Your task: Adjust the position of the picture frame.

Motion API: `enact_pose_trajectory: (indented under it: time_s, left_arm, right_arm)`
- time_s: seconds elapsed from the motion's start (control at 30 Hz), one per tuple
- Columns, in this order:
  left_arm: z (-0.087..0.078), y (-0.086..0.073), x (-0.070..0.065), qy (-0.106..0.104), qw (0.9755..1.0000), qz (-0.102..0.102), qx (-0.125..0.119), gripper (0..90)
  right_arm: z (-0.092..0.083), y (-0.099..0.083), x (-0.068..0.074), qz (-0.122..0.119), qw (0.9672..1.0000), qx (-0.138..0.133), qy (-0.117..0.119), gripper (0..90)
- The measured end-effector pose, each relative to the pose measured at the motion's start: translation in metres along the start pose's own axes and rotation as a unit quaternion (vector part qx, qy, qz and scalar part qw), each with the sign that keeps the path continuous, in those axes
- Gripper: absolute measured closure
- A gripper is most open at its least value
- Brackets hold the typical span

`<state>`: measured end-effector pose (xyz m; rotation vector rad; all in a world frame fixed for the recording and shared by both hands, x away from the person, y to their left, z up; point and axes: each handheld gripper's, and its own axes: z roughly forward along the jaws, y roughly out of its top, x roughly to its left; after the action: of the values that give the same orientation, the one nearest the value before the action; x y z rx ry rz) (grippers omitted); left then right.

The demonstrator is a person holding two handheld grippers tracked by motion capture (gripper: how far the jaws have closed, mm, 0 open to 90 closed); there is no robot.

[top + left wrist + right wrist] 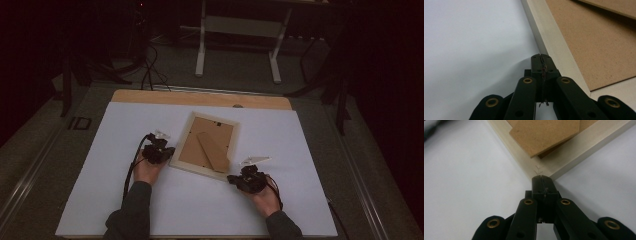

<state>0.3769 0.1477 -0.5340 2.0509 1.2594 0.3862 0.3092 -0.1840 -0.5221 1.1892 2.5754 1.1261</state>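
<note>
In a dim room a white sheet (pixel 150 210) covered the table, and at frame centre a picture frame (pixel 182 141) lay face down, the left gripper (pixel 166 154) and right gripper (pixel 233 178) both closed and empty at its left edge and lower-right corner, a desk stand (pixel 201 45) behind.

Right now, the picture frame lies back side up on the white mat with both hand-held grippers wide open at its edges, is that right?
Not quite: both are shut. The left hand-held gripper and right hand-held gripper show closed jaws in their gripper views. The picture frame does lie back side up on the white mat.
</note>
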Motion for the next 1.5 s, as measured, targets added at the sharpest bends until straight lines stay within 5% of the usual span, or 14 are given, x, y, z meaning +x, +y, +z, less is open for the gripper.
enact_pose_trajectory:
  time_s: [0.1, 0.2, 0.43, 1.13, 1.33, 1.5]
  left_arm:
    - [-0.005, -0.001, 0.003, 0.018, 0.9997, -0.014, -0.005, 88.3]
    - [-0.018, -0.006, 0.007, 0.027, 0.9991, -0.027, -0.020, 87.9]
    - [-0.039, -0.022, 0.005, 0.036, 0.9985, -0.027, -0.031, 87.8]
    - [-0.036, -0.035, 0.005, 0.028, 0.9993, -0.022, -0.016, 86.9]
    - [-0.031, -0.034, 0.001, 0.021, 0.9996, -0.015, -0.013, 87.1]
    - [-0.027, -0.032, -0.007, 0.018, 0.9998, -0.004, -0.012, 87.2]
  right_arm:
    - [0.006, 0.000, 0.005, -0.004, 0.9997, 0.007, 0.022, 90.0]
    - [0.016, 0.000, 0.015, -0.023, 0.9995, 0.018, 0.015, 90.0]
    - [0.025, 0.008, 0.021, -0.030, 0.9991, 0.018, 0.026, 90.0]
    - [0.070, 0.042, 0.058, -0.076, 0.9934, 0.025, 0.082, 90.0]
    - [0.059, 0.039, 0.041, -0.077, 0.9952, 0.021, 0.057, 90.0]
    - [0.040, 0.048, -0.002, -0.039, 0.9991, -0.002, 0.014, 90.0]
